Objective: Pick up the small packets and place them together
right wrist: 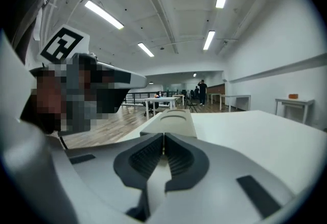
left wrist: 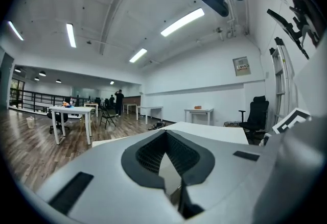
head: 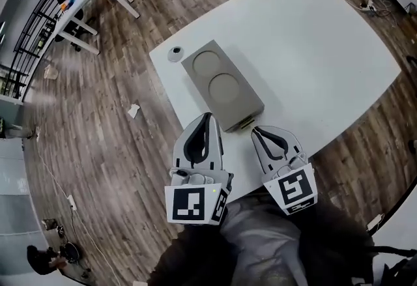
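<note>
- The tabletop (head: 326, 37) was a broad, smooth, matte white slab with rounded corners. It was bare apart from two things, and no packets showed on it in any view, so the step in hand was probably finding them first.
- The box (head: 221, 86) was a grey, matte oblong that lay near the tabletop's near edge, with two shallow round recesses in its top. A thin yellowish strip (head: 245, 123) showed at its near end, but I could not tell whether that was a packet. If the packets were inside, one gripper would have to steady the box while the other worked.
- The left gripper (head: 206, 116) hung just off the box's near left corner. It was closed and empty, with ribbed black pads in a pale hard shell.
- The right gripper (head: 256, 129) was likewise closed on nothing, its tips just short of the box's near end. Both would need to open before any approach.
- A small round grey thing (head: 175, 53) sat at the tabletop's corner, just beyond the box.
</note>
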